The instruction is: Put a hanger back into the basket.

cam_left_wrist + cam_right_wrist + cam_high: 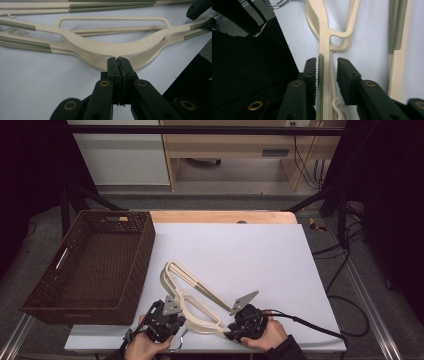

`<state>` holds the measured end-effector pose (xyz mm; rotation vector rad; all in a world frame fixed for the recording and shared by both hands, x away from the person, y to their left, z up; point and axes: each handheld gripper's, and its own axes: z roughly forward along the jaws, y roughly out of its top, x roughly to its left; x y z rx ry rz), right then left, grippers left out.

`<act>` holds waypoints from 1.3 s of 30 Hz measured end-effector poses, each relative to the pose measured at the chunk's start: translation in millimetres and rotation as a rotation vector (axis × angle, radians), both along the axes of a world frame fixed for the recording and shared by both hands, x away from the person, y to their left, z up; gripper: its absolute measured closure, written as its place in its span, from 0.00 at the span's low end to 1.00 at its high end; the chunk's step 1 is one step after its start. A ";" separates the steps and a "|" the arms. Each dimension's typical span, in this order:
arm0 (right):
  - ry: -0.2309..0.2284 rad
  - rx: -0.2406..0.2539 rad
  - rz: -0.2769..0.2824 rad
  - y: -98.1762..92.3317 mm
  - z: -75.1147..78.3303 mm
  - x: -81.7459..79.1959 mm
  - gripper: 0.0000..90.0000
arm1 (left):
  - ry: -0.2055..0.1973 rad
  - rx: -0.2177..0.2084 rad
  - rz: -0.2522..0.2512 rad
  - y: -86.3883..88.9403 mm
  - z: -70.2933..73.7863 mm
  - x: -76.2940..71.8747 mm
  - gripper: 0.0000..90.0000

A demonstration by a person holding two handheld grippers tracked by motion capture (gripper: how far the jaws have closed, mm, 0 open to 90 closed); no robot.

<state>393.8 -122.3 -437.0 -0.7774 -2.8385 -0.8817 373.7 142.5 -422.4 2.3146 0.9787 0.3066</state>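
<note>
Several cream plastic hangers [192, 290] with grey-green ribbed strips lie piled at the front of the white board [240, 255]. My left gripper [181, 320] is at the pile's near left. In the left gripper view it [117, 58] is shut, its tips pinching the lower middle edge of the top hanger [110, 46]. My right gripper [227, 336] is at the pile's near right end. In the right gripper view it [327, 61] stands open around one hanger arm [325, 42]; the left pad touches the ribbed strip and the right pad is apart from it. A metal hook [277, 3] shows beyond.
A dark wicker basket [145, 250] stands off the board's left edge, close to my left hand. The right gripper's cable [310, 325] trails off to the right. The far half of the board is bare. Beyond the table are a wooden desk and cables.
</note>
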 end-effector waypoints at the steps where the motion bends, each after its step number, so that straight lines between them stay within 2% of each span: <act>1: -0.005 0.000 0.000 0.2 -0.1 -0.1 0.69 | 0.003 0.002 -0.002 -0.2 1.2 -0.1 0.99; 4: -0.008 -0.007 -0.006 3.2 -3.1 -0.7 0.67 | 0.002 -0.001 -0.001 -0.8 2.4 0.1 0.99; 5: 0.005 0.005 -0.009 4.9 -4.9 -0.9 0.67 | 0.004 0.000 -0.002 -1.0 2.6 0.3 0.99; 6: 0.001 -0.014 -0.001 5.4 -6.3 0.0 0.68 | 0.005 0.000 -0.002 -1.2 2.7 0.4 0.99; 7: 0.020 -0.021 -0.008 6.9 -7.1 -0.6 0.71 | 0.005 -0.002 -0.003 -1.2 2.8 0.4 0.99; 11: 0.040 -0.020 -0.012 9.6 -11.4 0.5 0.86 | 0.008 -0.010 -0.002 -0.6 4.1 1.2 0.99; 15: 0.045 -0.009 -0.018 8.6 -9.5 0.9 0.88 | 0.004 -0.014 -0.007 0.5 5.4 1.0 0.99; 19: 0.037 0.003 -0.024 6.4 -5.3 0.5 0.88 | -0.013 -0.049 -0.017 4.6 8.8 1.1 0.97; 20: 0.034 0.011 -0.023 5.8 -5.1 0.7 0.88 | -0.022 -0.075 -0.026 6.6 10.5 1.2 0.95; 22: 0.024 0.018 -0.026 4.8 -3.1 0.7 0.88 | -0.048 -0.123 -0.028 11.6 17.1 0.8 0.81; 24: 0.021 0.028 -0.030 4.1 -2.2 1.0 0.88 | -0.089 -0.165 -0.029 16.8 24.2 -0.6 0.66; 27: 0.014 0.054 -0.035 2.9 0.0 2.0 0.88 | -0.155 -0.224 -0.034 25.9 35.3 -2.5 0.47; 33: 0.011 0.097 -0.055 -1.5 7.3 4.8 0.88 | -0.252 -0.299 -0.059 42.6 52.0 -6.2 0.20; 35: 0.005 0.111 -0.056 -3.5 9.9 6.0 0.88 | -0.283 -0.301 -0.067 46.2 55.1 -8.5 0.10; 39: 0.001 0.146 -0.070 -8.2 16.8 7.9 0.88 | -0.312 -0.340 -0.078 55.8 60.4 -14.4 0.03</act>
